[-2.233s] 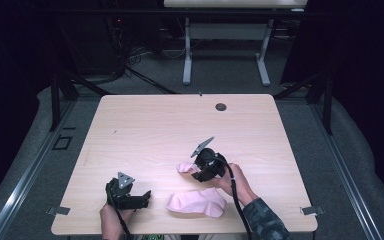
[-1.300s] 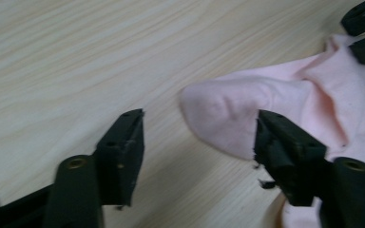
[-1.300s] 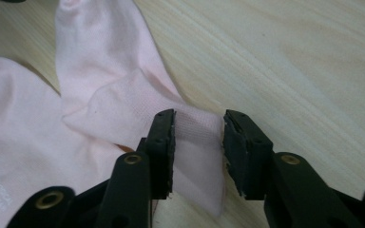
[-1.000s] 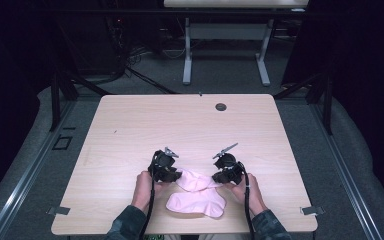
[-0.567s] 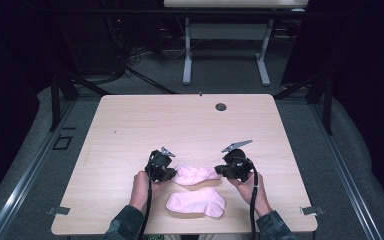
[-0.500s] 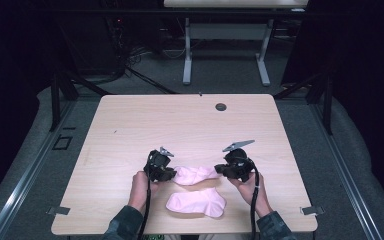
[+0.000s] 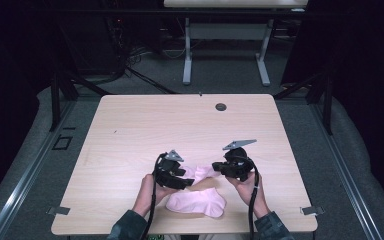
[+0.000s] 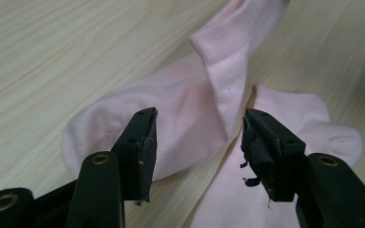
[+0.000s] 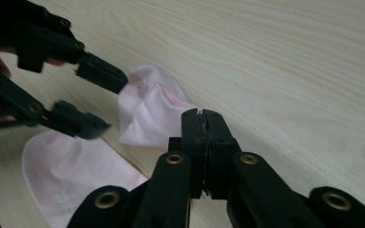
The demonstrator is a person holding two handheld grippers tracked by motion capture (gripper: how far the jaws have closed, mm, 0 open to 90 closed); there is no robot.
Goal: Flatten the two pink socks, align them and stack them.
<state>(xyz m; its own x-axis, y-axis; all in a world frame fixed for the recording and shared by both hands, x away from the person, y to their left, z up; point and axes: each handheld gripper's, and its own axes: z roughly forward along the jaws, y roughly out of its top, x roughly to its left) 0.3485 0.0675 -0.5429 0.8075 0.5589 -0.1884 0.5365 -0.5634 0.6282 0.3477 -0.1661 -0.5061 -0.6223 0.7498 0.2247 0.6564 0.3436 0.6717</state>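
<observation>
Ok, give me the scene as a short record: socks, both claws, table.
upper sock: pink sock, partly folded, one end lifted by the right claw
lower sock: second pink sock, flat near the table's front edge
left claw: open, jaws have just been opening, apart over the upper sock, not pressing it
right claw: shut on the upper sock's edge
table: light wood, small dark round thing near the far edge
</observation>
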